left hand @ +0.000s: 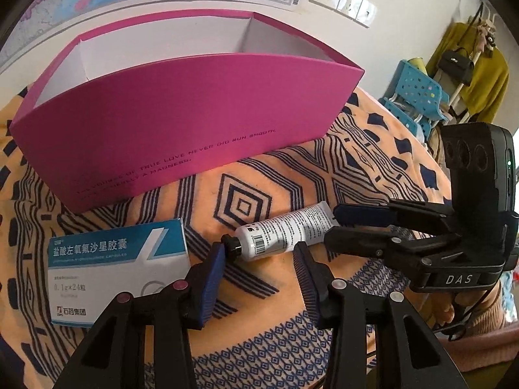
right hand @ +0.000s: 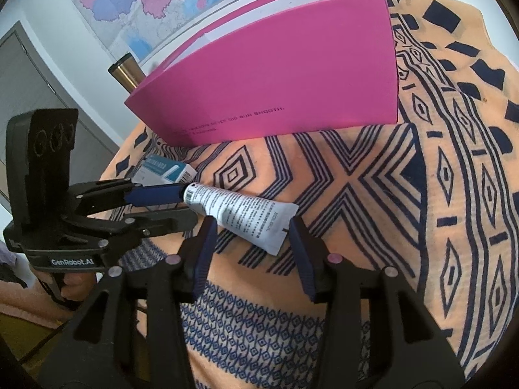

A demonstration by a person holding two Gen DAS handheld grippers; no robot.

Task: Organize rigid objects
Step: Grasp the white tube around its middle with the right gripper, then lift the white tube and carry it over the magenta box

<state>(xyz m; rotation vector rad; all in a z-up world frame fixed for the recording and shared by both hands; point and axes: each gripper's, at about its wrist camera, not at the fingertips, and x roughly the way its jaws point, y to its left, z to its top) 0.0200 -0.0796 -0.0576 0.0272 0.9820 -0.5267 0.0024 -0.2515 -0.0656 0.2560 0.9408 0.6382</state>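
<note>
A white tube (left hand: 285, 230) (right hand: 243, 215) with a black cap lies slantwise on the patterned cloth in front of the tall pink box (left hand: 181, 123) (right hand: 275, 74). My left gripper (left hand: 259, 253) (right hand: 187, 206) straddles the cap end. The cap rests against one pad, and I see no squeeze, so it counts as open. My right gripper (right hand: 253, 227) (left hand: 331, 227) straddles the flat crimped tail from the other side. It is open, with a small gap at the right pad. A blue-and-white medicine box (left hand: 120, 269) (right hand: 165, 170) lies flat to the left of the tube.
The orange and navy cloth (left hand: 373, 168) covers the whole surface. A gold tumbler (right hand: 125, 71) stands behind the pink box, near the wall map. Blue plastic chairs (left hand: 418, 97) and hanging clothes are beyond the table's right edge. A hand (right hand: 74, 283) holds the left gripper's handle.
</note>
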